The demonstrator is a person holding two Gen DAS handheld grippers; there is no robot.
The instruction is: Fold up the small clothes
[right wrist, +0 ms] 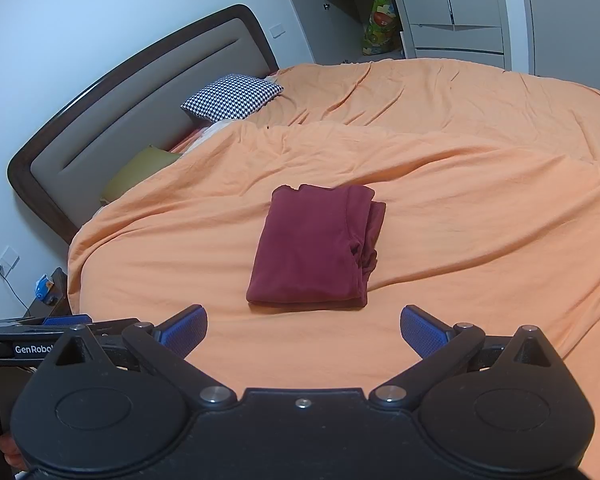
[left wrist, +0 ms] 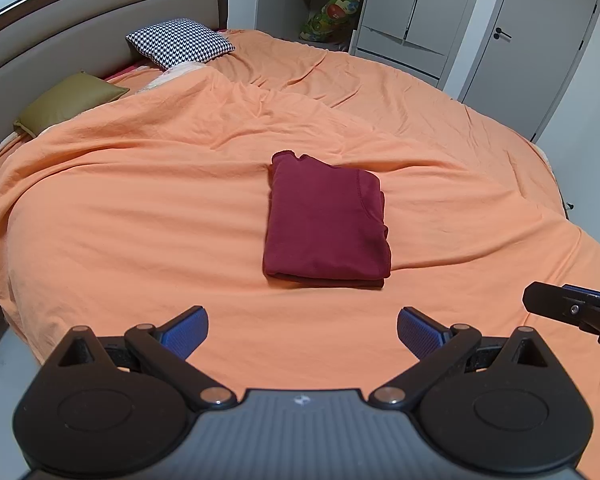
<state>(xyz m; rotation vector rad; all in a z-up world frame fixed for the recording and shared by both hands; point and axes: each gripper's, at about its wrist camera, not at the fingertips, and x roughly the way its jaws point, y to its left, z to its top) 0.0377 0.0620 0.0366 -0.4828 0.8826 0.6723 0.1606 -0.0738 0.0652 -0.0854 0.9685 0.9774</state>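
Lying folded into a neat rectangle, a maroon garment (left wrist: 326, 216) rests on the orange bedspread (left wrist: 140, 200), its long axis running from the near edge of the bed toward the far side. The garment's smooth folded edge faces the headboard (left wrist: 80, 28) side, while its stacked, slightly bunched layers (right wrist: 370, 240) face away from the headboard. A small notch shows at the garment's far edge, and a curved seam crosses its top layer. The left gripper (left wrist: 302, 332) hangs just short of the garment's near edge, its blue-padded fingers (left wrist: 188, 330) spread wide with nothing between them. The right gripper (right wrist: 303, 332) sits at a similar spot short of the garment, jaws likewise wide apart and empty; in the left wrist view it shows only as a black tip (left wrist: 572, 312) off to the garment's right. Neither gripper touches the garment. Beyond the garment, against the headboard, lie a houndstooth pillow (left wrist: 180, 42) and an olive pillow (left wrist: 68, 100). Past the garment on the far side of the bed stand a grey wardrobe (left wrist: 412, 8) and a door (left wrist: 536, 40), with a colourful bag (left wrist: 332, 12) in an open niche.
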